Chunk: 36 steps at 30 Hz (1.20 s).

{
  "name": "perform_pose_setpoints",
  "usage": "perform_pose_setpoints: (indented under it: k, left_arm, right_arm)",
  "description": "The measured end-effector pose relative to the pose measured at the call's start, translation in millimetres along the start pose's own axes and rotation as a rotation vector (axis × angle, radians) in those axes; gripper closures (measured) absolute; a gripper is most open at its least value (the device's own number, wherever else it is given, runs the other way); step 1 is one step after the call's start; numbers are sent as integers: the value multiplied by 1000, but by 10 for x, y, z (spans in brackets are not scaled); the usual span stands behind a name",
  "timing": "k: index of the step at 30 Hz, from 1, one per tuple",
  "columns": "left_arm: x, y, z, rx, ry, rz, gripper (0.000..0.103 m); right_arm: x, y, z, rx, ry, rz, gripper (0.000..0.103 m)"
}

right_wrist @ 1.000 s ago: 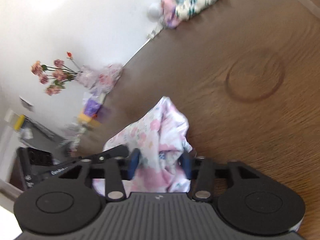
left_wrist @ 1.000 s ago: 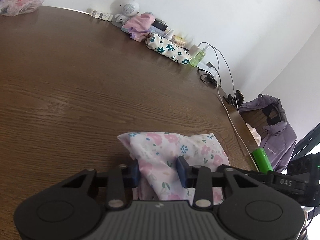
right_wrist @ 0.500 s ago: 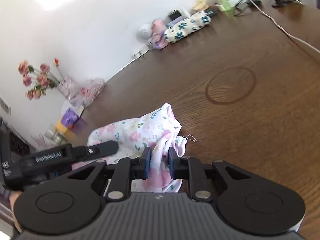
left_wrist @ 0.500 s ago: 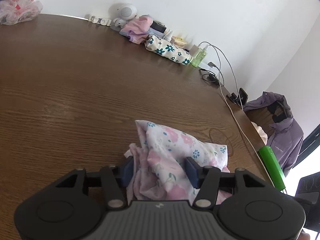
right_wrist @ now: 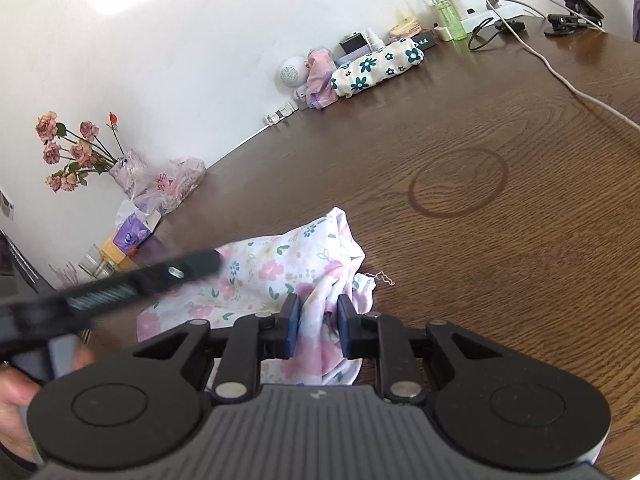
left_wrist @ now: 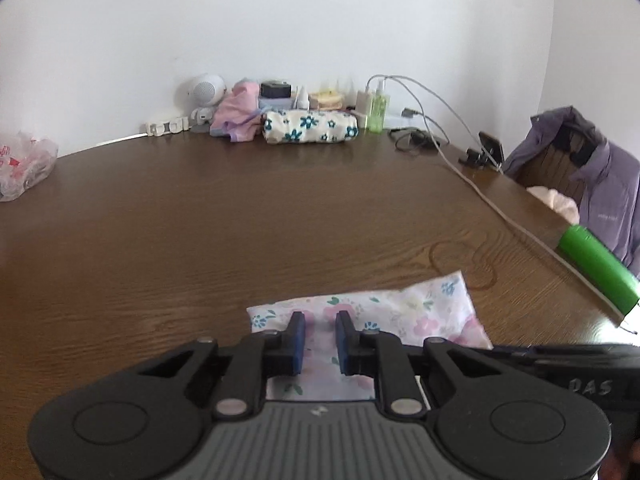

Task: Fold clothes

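Two grippers are working on one small flowered garment (right_wrist: 276, 276), which is lying on the brown table (left_wrist: 200, 220), just on the near side of the ring-shaped stain (right_wrist: 458, 188) in the wood.

The right gripper (right_wrist: 318, 330) is straddling a bunched pink fold at the garment's edge farthest from the vase; the fold is filling the gap between the pads, but whether they are pinching it or only bracketing it cannot be told. The left gripper (left_wrist: 320, 338) is hovering over the flatter part of the cloth with its jaws parted and nothing between them.

Judging by the lumpy heap under the right gripper, the fold is only partly made. To do it well, the right side should be taking hold of a single clean edge rather than a wad, while the left is pressing the flat part down so the cloth is not sliding toward the stain. A loose thread (right_wrist: 382, 278) is trailing out beside the heap and could snag.

Nothing is sitting between the garment and the stain. Beyond the stain a white cable (right_wrist: 568, 84) is crossing the table, and farther off, along the wall, are a flowered pouch (right_wrist: 376, 66), a pink cloth (right_wrist: 320, 76) and a green bottle (right_wrist: 450, 20). Well to the other side are dried roses in a vase (right_wrist: 128, 168) and a plastic bag (right_wrist: 176, 182). All of these are well apart from the garment.
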State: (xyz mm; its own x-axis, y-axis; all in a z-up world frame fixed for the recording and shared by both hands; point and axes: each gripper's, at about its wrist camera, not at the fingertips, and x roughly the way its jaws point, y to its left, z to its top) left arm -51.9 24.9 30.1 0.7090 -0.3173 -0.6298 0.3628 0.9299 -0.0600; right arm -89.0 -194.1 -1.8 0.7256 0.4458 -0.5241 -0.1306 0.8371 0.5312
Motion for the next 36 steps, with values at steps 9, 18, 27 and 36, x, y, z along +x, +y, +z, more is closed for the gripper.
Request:
perform_pose_setpoints:
  k: [9, 18, 27, 36]
  left_arm:
    - [5, -48, -135, 48, -38, 28, 87]
    - [-201, 288, -150, -119, -96, -22, 57]
    - [-28, 751, -217, -393, 32, -269, 16]
    - [233, 655, -190, -393, 112, -447, 66]
  right_arm:
    - [1, 586, 336, -356, -73, -19, 91]
    - [54, 197, 228, -165, -41, -37, 87]
    - [-106, 62, 59, -30, -6, -16, 55]
    - [73, -257, 130, 132, 34, 94, 81]
